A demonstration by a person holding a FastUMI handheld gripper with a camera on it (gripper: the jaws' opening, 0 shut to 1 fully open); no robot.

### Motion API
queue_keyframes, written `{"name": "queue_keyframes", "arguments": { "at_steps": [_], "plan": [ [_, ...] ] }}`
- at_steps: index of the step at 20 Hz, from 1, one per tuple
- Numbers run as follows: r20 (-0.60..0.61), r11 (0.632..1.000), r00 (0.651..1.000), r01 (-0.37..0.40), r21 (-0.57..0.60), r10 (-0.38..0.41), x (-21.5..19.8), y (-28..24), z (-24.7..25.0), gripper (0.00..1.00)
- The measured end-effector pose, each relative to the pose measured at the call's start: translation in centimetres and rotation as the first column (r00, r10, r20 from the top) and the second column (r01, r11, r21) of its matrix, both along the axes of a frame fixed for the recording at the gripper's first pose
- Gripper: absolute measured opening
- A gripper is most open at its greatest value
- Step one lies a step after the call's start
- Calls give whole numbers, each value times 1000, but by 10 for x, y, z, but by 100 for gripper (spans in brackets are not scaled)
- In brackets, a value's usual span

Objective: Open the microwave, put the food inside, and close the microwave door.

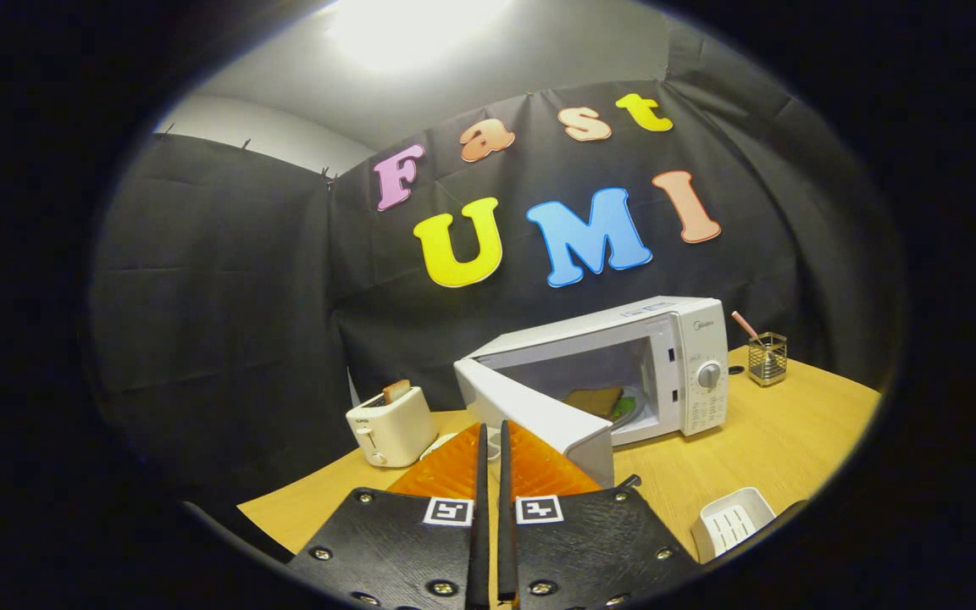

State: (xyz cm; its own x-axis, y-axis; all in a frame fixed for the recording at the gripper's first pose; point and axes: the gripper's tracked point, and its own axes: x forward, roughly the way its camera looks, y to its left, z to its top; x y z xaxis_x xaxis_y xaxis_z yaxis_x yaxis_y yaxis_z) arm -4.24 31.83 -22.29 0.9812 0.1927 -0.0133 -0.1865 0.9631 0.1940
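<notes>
The white microwave (623,360) stands on the wooden table (776,440) beyond my fingers, a little to their right. Its door (539,419) hangs about half open, swung out towards me. Inside the cavity a slice of brown bread (594,400) lies on a plate with a green rim (630,411). My gripper (493,432) is shut, its two fingers side by side with nothing between them. Their tips sit just in front of the door's outer face, near its left end; whether they touch it I cannot tell.
A white toaster (388,428) with a slice of toast in its slot stands left of the fingers. A wire cup (767,357) with a pink-handled utensil is right of the microwave. A white slotted tray (734,521) lies near the table's front right edge.
</notes>
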Motion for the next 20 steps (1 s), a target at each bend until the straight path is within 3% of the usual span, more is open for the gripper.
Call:
{"name": "queue_keyframes", "arguments": {
  "at_steps": [7,20],
  "plan": [
    [-3,992,993,117,-37,-117,30,-66,-2,4],
    [-77,977,975,201,-64,-206,121,-151,1,4]
  ]
}}
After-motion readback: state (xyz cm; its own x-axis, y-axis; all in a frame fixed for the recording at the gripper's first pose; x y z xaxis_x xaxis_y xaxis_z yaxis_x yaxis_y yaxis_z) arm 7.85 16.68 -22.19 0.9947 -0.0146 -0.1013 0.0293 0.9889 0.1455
